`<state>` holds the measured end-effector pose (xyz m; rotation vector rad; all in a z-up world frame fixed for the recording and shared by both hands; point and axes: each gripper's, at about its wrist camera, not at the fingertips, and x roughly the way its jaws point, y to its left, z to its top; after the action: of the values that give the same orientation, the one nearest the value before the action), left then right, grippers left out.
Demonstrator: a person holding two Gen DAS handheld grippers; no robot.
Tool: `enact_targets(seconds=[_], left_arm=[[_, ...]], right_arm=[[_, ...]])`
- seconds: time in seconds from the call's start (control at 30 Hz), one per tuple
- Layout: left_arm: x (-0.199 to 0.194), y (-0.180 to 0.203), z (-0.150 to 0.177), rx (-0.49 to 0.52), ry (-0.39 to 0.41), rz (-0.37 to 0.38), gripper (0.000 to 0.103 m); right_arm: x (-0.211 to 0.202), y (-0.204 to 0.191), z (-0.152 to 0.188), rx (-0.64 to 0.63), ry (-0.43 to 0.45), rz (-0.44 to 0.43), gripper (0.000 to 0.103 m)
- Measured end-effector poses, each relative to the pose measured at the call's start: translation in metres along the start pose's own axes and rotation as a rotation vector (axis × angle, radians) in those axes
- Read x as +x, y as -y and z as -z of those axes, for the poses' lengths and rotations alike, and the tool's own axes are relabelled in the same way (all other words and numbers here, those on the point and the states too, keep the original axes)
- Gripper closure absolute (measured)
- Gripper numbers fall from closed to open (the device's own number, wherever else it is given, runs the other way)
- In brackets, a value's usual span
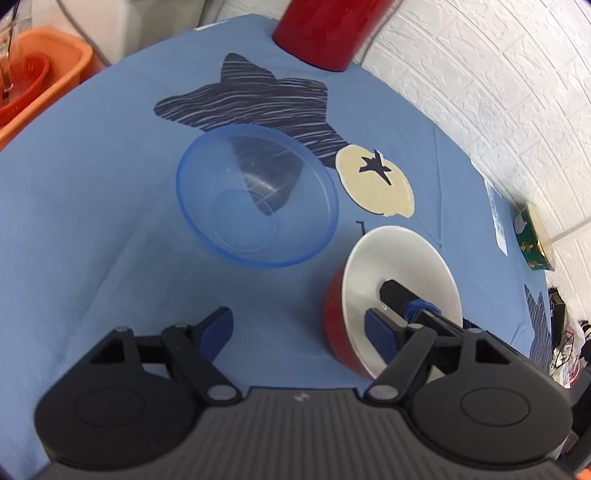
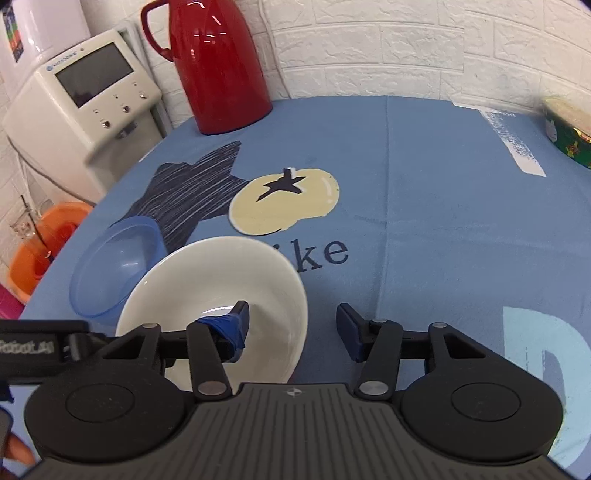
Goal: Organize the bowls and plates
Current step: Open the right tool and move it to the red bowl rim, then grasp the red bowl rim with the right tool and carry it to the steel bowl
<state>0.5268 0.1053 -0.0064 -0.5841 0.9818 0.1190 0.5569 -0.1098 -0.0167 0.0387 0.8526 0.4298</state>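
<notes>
Beside blue bowl (image 1: 257,199), open tablecloth (image 1: 92,206)

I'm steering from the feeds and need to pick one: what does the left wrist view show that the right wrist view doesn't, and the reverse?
Only the left wrist view shows the red outside of the white-lined bowl and the left gripper, open over bare cloth.

Only the right wrist view shows the white appliance with a screen, the red jug's handle, the printed letters, and the open right gripper straddling the bowl's near rim.

Both show the blue bowl, the white-lined bowl, the orange basket and the green box.
</notes>
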Motion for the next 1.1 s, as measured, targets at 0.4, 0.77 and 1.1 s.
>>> enact_targets(seconds=[0.4,0.77,1.1], left_arm=[[-0.006,0.015,0.004,0.121,0.034,0.034,0.103],[-0.037,0.018,0.043,0.224,-0.031,0.049,0.103],[-0.105,0.026,0.099,0.26,-0.035,0.154,0.103]], right_arm=[[0.0,-0.023,0.003,-0.077,-0.027,-0.023,0.074],[-0.046,-0.025,0.05,0.024,-0.102,-0.052,0.072],[-0.141,-0.036,0.085,0.003,-0.035,0.002,0.071]])
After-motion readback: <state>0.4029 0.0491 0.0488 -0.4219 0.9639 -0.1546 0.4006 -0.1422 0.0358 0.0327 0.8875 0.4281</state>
